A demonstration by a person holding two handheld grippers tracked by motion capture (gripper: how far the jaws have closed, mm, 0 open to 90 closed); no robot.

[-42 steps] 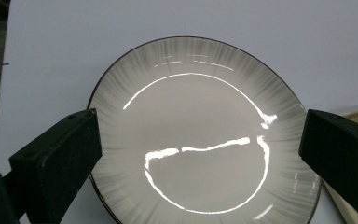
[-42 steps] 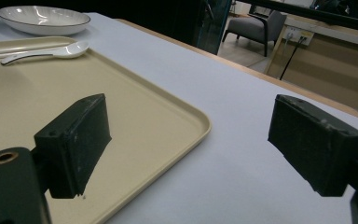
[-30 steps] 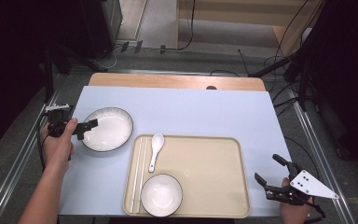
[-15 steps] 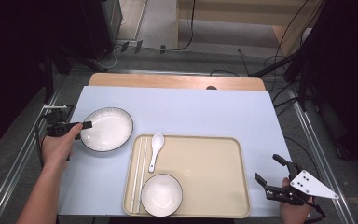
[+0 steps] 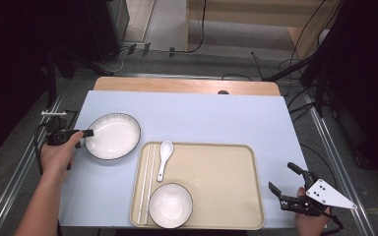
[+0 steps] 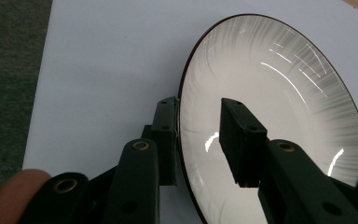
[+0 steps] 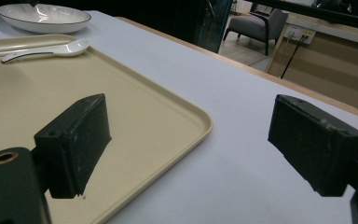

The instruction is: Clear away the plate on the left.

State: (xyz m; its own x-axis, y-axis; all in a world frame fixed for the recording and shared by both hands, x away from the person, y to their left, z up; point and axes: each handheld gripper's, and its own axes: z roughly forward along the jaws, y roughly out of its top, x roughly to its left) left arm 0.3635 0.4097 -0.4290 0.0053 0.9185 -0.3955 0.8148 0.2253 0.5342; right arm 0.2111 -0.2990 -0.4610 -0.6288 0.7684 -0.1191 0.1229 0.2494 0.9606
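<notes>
A white plate with a dark rim [image 5: 113, 135] lies on the pale blue table top at the left, beside the tray. My left gripper [image 5: 86, 133] is at the plate's left edge. In the left gripper view the plate [image 6: 284, 93] has its rim between the jaws of the gripper [image 6: 200, 105]: one jaw outside against the rim, the other over the inside with a gap. The jaws have just been closing. My right gripper [image 5: 281, 176] stands open over the table at the tray's right end, nothing between its jaws [image 7: 186, 116].
A beige tray [image 5: 216, 177] holds a white spoon [image 5: 163, 157], a pair of chopsticks [image 5: 146, 182] and a small white bowl [image 5: 171, 204]. The tray's corner [image 7: 144, 107] lies near the right gripper. Metal rails run along both table sides.
The left gripper has slid to the plate's left edge and its jaws have narrowed around the rim. The right gripper has stayed where it was.
</notes>
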